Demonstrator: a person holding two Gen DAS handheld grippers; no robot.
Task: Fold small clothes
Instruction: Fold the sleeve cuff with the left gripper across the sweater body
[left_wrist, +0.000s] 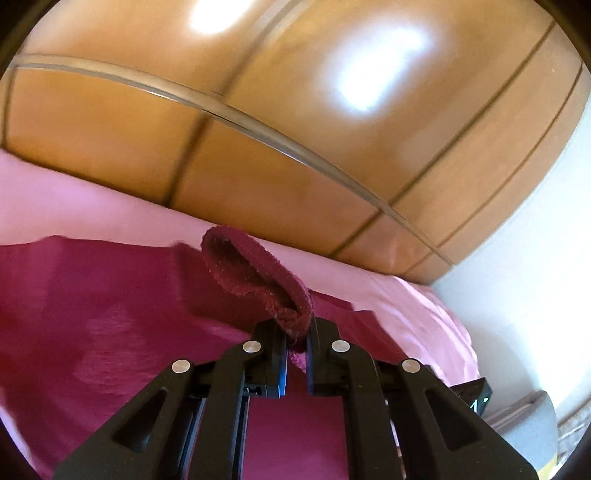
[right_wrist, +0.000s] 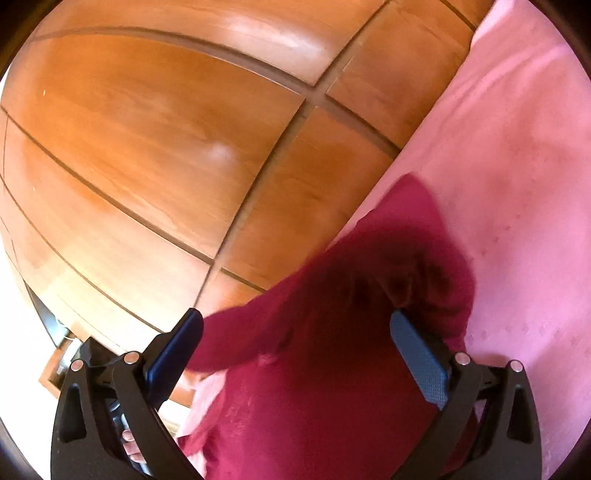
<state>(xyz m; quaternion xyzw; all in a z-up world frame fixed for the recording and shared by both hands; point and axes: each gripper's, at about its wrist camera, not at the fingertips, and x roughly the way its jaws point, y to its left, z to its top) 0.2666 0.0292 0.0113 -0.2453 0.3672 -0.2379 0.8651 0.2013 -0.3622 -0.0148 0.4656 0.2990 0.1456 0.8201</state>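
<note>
A dark red fleecy garment (left_wrist: 122, 306) lies spread on a pink bed sheet (left_wrist: 74, 206). My left gripper (left_wrist: 296, 334) is shut on a fold of its edge (left_wrist: 258, 273), which stands up in a loop above the jaws. In the right wrist view the same garment (right_wrist: 332, 350) is bunched up and blurred. My right gripper (right_wrist: 295, 325) is open wide, with the cloth lying between and under its fingers (right_wrist: 421, 354); whether the fingers touch the cloth I cannot tell.
A wooden panelled wardrobe (left_wrist: 258, 147) stands right behind the bed and also fills the left of the right wrist view (right_wrist: 147, 147). A white wall (left_wrist: 535, 221) is at the right. The pink sheet (right_wrist: 517, 184) extends to the right.
</note>
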